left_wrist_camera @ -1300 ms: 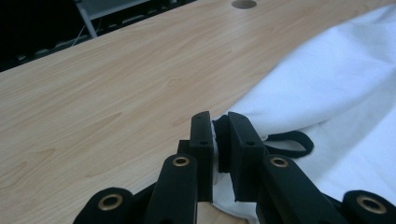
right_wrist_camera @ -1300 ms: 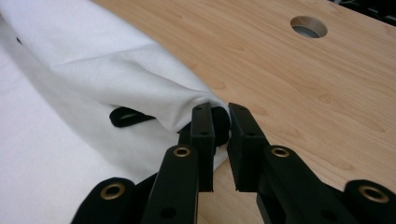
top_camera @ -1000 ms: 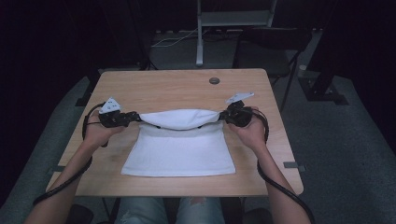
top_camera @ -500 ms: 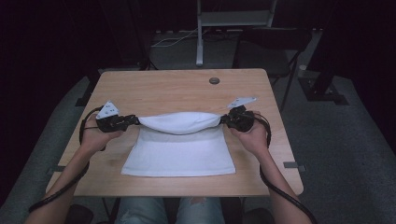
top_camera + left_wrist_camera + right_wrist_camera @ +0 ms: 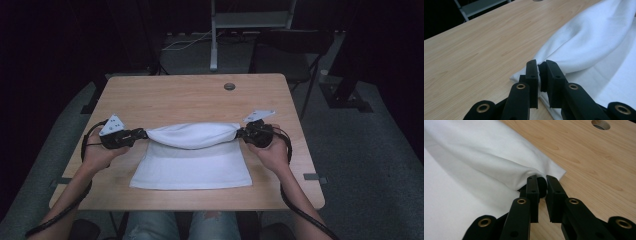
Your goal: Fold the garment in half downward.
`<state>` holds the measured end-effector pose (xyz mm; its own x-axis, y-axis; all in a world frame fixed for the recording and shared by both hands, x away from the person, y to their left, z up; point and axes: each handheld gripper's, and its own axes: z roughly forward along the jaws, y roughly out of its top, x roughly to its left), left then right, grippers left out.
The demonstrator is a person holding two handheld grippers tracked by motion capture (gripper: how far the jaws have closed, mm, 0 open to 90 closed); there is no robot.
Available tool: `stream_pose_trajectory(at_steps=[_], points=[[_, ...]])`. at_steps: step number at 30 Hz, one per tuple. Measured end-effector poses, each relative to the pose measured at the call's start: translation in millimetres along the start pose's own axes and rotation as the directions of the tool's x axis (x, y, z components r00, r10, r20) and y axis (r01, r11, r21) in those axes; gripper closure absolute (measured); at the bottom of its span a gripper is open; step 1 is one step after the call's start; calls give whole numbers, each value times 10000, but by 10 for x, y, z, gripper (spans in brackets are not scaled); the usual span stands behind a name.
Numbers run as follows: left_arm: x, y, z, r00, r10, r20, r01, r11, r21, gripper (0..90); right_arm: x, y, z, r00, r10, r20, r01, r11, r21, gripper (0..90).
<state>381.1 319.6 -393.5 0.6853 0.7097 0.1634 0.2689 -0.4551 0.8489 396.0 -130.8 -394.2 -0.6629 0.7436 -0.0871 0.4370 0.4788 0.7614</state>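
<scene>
A white cloth [image 5: 192, 165] lies on the wooden table [image 5: 185, 97] in front of the person. Its far edge is lifted and hangs as a sagging roll [image 5: 192, 135] between the two grippers. My left gripper [image 5: 141, 134] is shut on the cloth's far left corner [image 5: 539, 75], the fabric pinched between its black jaws. My right gripper [image 5: 240, 133] is shut on the far right corner [image 5: 541, 182]. The near part of the cloth stays flat on the table [image 5: 599, 170]. Each gripper carries a grey three-cornered plate, the left one's plate [image 5: 112, 125] being the plainer.
A round cable hole [image 5: 229, 86] sits near the table's far edge, also in the right gripper view as a hole [image 5: 601, 124]. Bare wood lies beyond the cloth. A metal stand [image 5: 214, 35] and a dark chair [image 5: 295, 45] are behind the table.
Both grippers have come toward the person with the cloth's far edge, the left one a little more. The lifted roll now lies further over the flat part.
</scene>
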Motion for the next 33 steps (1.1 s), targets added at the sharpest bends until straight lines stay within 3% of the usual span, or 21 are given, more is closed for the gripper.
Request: stream_pose_trajectory(at_steps=[33], points=[[-176, -119, -186, 9993, 382, -33, -382, 9992, 79, 818, 178, -163, -225, 9990, -446, 18, 446, 9990, -76, 819]])
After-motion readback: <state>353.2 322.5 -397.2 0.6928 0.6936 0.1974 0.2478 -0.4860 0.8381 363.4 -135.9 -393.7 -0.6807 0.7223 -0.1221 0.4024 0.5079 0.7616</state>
